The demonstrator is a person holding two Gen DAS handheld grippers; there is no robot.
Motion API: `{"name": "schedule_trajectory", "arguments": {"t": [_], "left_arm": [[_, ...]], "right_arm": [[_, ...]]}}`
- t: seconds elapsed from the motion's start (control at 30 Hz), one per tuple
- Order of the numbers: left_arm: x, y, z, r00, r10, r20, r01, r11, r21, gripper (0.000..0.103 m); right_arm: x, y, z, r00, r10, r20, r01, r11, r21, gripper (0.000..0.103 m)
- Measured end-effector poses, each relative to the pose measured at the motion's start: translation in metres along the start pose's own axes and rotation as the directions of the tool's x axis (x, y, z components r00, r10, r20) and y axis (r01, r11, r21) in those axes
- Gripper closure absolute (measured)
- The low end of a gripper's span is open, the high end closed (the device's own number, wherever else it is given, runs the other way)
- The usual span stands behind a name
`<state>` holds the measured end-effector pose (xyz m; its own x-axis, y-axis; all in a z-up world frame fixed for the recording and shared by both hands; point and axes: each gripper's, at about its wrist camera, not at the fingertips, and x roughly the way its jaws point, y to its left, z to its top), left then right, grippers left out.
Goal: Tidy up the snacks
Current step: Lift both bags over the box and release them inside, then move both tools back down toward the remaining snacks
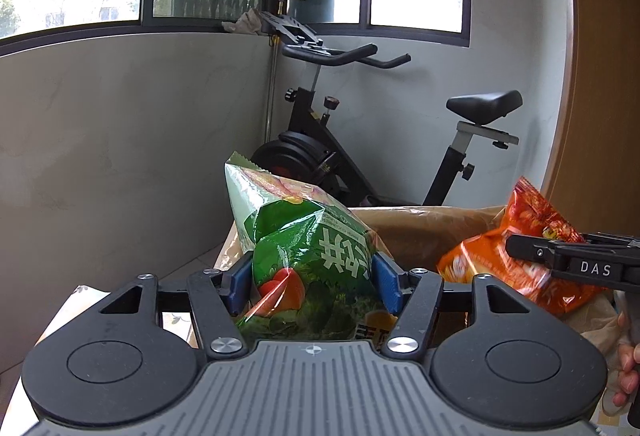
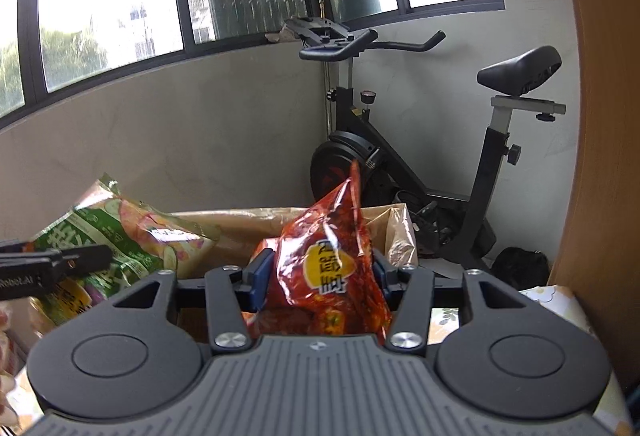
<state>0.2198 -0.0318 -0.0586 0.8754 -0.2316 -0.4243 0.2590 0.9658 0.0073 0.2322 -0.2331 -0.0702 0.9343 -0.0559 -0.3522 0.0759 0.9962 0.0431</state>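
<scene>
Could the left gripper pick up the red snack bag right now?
Probably not. The left gripper already has the green bag between its pads, and the right gripper is gripping the red bag over the brown paper bag.

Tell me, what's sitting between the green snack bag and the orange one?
Only the open brown paper bag; the left wrist view shows its mouth between green bag and orange bag.
</scene>
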Motion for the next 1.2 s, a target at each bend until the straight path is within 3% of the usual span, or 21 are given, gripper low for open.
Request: {"name": "schedule_trajectory", "arguments": {"t": [0.17,0.3,0.37,0.67,1.0,1.2], "left_arm": [[0.003,0.002,0.002,1.0,0.013,-0.025,-0.013,1.0,0.002,0.036],[-0.001,0.001,0.007,1.0,0.009,-0.001,-0.009,1.0,0.005,0.021],[-0.007,0.002,0.01,1.0,0.007,0.019,-0.007,1.0,0.002,0.017],[-0.048,0.008,0.015,0.998,-0.018,0.067,0.019,1.0,-0.008,0.017],[-0.105,0.035,-0.028,0.998,0.016,0.066,-0.008,0.992,-0.124,0.018],[-0.121,0.045,-0.071,0.999,0.041,0.026,-0.036,0.982,-0.187,0.019]], "right_arm": [[0.003,0.006,-0.003,0.999,-0.005,-0.034,0.004,1.0,-0.031,0.051],[-0.001,0.003,-0.005,0.999,-0.002,-0.045,0.002,1.0,-0.003,0.047],[-0.005,0.003,-0.005,0.999,-0.003,-0.048,0.002,1.0,-0.002,0.041],[-0.046,0.003,-0.008,0.998,0.06,-0.001,-0.06,0.998,0.015,0.036],[-0.109,0.005,-0.048,0.992,0.105,0.064,-0.106,0.994,0.002,0.035],[-0.125,0.011,-0.084,0.995,0.091,0.046,-0.09,0.995,-0.035,0.032]]}}
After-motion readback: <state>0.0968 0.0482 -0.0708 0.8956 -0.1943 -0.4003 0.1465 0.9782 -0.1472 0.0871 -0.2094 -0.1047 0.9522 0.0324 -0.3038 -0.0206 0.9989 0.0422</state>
